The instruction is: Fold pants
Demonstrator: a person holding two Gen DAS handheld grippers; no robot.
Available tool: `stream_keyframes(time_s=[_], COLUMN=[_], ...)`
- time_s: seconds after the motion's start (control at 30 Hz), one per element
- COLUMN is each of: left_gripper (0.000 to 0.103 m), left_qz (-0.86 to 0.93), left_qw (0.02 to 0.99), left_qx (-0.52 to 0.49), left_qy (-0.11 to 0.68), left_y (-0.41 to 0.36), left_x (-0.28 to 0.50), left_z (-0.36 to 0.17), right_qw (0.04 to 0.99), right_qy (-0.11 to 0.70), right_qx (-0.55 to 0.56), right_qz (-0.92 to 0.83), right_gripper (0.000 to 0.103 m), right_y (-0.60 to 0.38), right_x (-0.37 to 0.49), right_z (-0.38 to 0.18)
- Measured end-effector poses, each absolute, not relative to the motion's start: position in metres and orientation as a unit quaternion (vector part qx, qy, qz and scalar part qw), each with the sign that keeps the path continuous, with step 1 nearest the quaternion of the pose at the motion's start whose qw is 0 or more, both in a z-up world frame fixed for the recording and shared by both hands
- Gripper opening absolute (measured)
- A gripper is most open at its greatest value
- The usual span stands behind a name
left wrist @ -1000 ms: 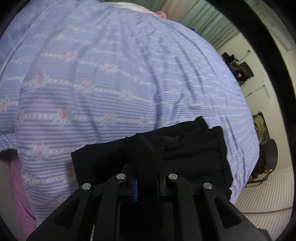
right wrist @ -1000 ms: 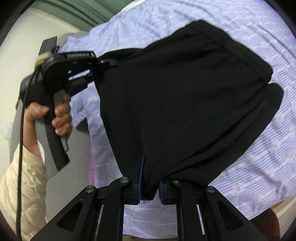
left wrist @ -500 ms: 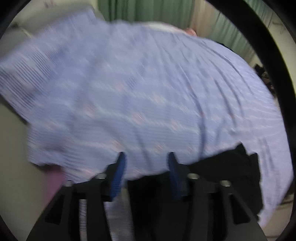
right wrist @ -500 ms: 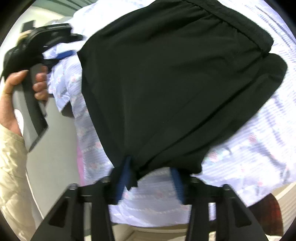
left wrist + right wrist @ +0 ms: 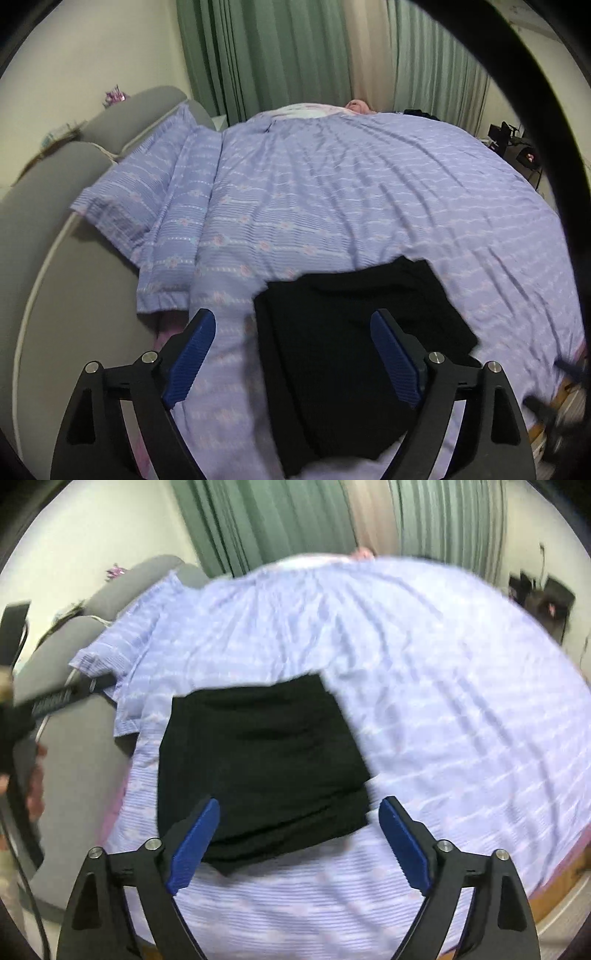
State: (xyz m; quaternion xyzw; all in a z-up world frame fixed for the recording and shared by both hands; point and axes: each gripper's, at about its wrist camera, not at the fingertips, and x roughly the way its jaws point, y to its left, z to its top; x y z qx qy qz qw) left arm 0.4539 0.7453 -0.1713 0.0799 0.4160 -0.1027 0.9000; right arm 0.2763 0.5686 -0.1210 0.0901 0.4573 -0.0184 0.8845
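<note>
Pants [image 5: 258,764] are lying folded near the bed [image 5: 443,701] front edge, touching no claw. Left gripper [image 5: 291,354] and right gripper [image 5: 299,842] are both gaping wide, holding nothing. Likely finishing; next is checking edges or smoothing.

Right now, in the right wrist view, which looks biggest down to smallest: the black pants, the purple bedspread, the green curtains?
1. Purple bedspread, by far.
2. Black pants.
3. Green curtains, though they hang far back, so their true size is unsure.
</note>
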Motion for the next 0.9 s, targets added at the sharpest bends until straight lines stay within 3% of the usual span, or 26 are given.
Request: stream_keyframes(time_s=[0.13,0.4,0.9], left_gripper=[0.095,0.101,0.103], left_qz=[-0.089,-0.056,-0.164], left_qw=[0.909,0.926,0.926], left_qx=[0.090,0.054,0.036], left_qy=[0.397,0.368,0.337], left_y=[0.693,0.581,0.464], left_x=[0.376,0.270,0.198], left_z=[-0.150,-0.115,-0.070], right_qw=[0.899,0.925,0.943], right_qy=[0.433,0.376,0.326], right_qx=[0.074,0.015,0.067], right_qz=[0.001,0.057,0.012], right_gripper=[0.091,0.091,0.091], right_y=[0.511,0.423,0.294], right_x=[0.249,0.198,0.107], right_z=[-0.085,-0.026,0.028])
